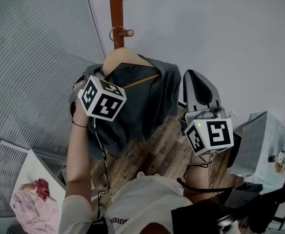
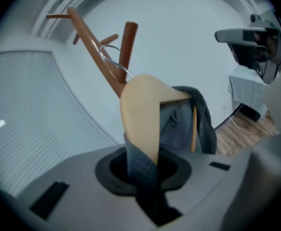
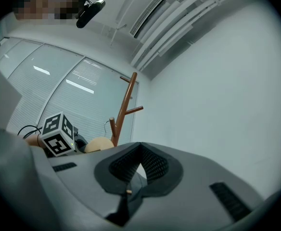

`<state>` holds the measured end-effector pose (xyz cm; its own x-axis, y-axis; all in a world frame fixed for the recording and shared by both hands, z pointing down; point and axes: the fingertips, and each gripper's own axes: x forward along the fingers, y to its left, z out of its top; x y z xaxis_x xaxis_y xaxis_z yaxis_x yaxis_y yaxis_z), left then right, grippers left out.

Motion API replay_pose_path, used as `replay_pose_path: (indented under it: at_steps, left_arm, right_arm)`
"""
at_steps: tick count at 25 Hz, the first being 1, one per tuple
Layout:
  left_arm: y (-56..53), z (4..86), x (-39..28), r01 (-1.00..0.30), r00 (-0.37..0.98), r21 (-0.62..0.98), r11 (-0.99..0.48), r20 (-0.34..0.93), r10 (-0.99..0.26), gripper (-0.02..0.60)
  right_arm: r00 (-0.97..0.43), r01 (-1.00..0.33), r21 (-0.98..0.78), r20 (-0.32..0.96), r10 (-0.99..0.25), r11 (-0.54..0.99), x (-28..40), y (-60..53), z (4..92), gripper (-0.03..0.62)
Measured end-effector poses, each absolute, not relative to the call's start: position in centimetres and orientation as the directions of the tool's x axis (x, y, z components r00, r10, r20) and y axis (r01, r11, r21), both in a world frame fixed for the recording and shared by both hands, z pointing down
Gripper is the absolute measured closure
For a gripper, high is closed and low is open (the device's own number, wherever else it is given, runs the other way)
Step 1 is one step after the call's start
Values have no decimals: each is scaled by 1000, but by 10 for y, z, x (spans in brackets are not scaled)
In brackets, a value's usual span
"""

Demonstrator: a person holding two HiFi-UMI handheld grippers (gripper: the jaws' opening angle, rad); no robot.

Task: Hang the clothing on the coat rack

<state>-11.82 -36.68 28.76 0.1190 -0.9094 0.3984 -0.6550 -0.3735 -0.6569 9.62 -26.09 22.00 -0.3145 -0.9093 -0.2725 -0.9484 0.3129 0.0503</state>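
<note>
at the coat rack [image 1: 115,4] by the white wall [image 1: 220,33], the left tool [image 2: 143,165] is clamped on one shoulder of the wooden hanger [image 1: 125,57] and the grey garment [image 1: 150,101] draped over it, with the hook [image 1: 114,37] at a peg [image 1: 127,32]. the right tool [image 3: 135,174] sits closed and empty, well apart. letting go before the hook seats could drop everything, and a tug could slide the cloth off. blinds [image 1: 35,57] crowd the left, while open room lies to the right.
</note>
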Motion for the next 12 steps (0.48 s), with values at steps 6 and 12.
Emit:
replay_pose_path:
  at_steps: [6,12]
  left_arm:
    - [-373,300,-117,-651,117,-652,-388,418,-901,506]
    - [-377,310,-116,-653,120,-644,-400,433,-893,506]
  right_arm:
    - [-306,-952,58,-272,-913,302,101,-261,220,576]
    - [-301,-953,62,-263,-917,295,103,-261,222,576]
